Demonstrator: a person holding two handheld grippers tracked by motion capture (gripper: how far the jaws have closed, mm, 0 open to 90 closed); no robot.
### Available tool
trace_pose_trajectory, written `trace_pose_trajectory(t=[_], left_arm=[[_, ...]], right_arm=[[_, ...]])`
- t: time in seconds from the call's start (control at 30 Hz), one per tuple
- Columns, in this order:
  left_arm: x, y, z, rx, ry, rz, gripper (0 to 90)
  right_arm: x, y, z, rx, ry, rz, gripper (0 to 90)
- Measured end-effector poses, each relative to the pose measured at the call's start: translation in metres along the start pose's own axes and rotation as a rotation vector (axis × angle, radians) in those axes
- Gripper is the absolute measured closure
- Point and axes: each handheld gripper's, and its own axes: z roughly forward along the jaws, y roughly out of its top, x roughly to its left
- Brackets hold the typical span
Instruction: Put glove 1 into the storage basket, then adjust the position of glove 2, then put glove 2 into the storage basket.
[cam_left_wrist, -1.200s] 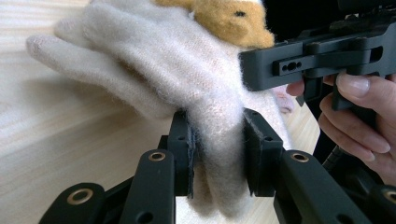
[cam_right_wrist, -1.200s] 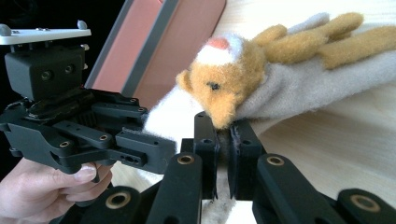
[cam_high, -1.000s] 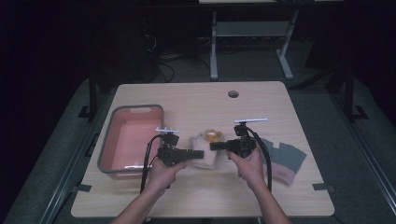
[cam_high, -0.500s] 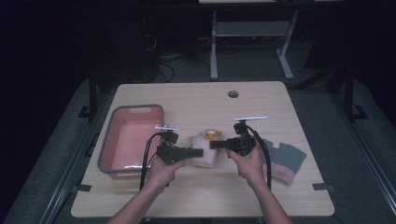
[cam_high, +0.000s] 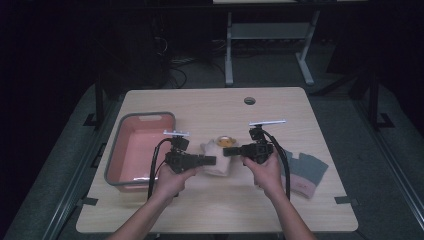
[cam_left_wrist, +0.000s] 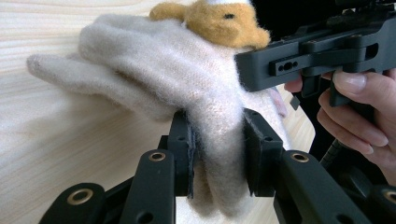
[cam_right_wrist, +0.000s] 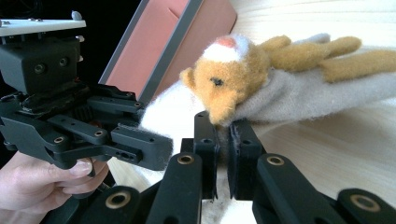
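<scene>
A cream woolly glove (cam_high: 215, 165) lies at the middle of the table with a tan plush animal (cam_high: 226, 140) on top of it. My left gripper (cam_high: 214, 160) comes in from the left and is shut on the glove's cuff (cam_left_wrist: 219, 140). The glove's fingers (cam_left_wrist: 93, 70) spread away from it. My right gripper (cam_high: 225, 150) comes in from the right and is shut on the glove's edge (cam_right_wrist: 223, 128), just under the plush head (cam_right_wrist: 229, 79). The two grippers face each other, tips close together. Each shows in the other's view: right gripper (cam_left_wrist: 322, 51), left gripper (cam_right_wrist: 93, 135).
A pink tub with a grey rim (cam_high: 145, 115) stands left of the glove, close behind my left hand. Grey and pink cloth pieces (cam_high: 305, 170) lie at the right. A cable hole (cam_high: 249, 100) sits near the table's far edge.
</scene>
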Motion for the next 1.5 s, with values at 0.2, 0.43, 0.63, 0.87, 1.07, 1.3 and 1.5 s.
trace_pose_trajectory(t=[0.2,0.43,0.63,0.87,1.07,1.3,1.5], left_arm=[[0.0,0.001,-0.002,0.0,0.0,-0.008,67.7],[-0.001,0.004,-0.007,-0.006,-0.004,-0.018,67.8],[-0.001,0.009,-0.014,-0.013,-0.006,-0.021,67.8],[0.002,0.017,-0.023,-0.025,-0.015,-0.017,67.9],[0.003,0.023,-0.032,-0.038,-0.019,-0.015,67.9],[0.004,0.03,-0.041,-0.044,-0.021,-0.014,68.0],[0.005,0.035,-0.052,-0.056,-0.018,-0.009,68.0]], right_arm=[[0.001,0.002,0.001,0.002,-0.001,-0.004,83.7],[0.005,0.005,0.0,0.002,0.004,-0.006,83.7],[0.01,0.011,0.001,-0.002,0.016,-0.009,83.7],[0.018,0.02,0.002,-0.006,0.024,-0.019,83.7],[0.025,0.028,0.003,-0.011,0.036,-0.028,83.7],[0.032,0.037,0.004,-0.011,0.041,-0.039,83.7],[0.042,0.044,0.007,-0.01,0.048,-0.057,83.7]])
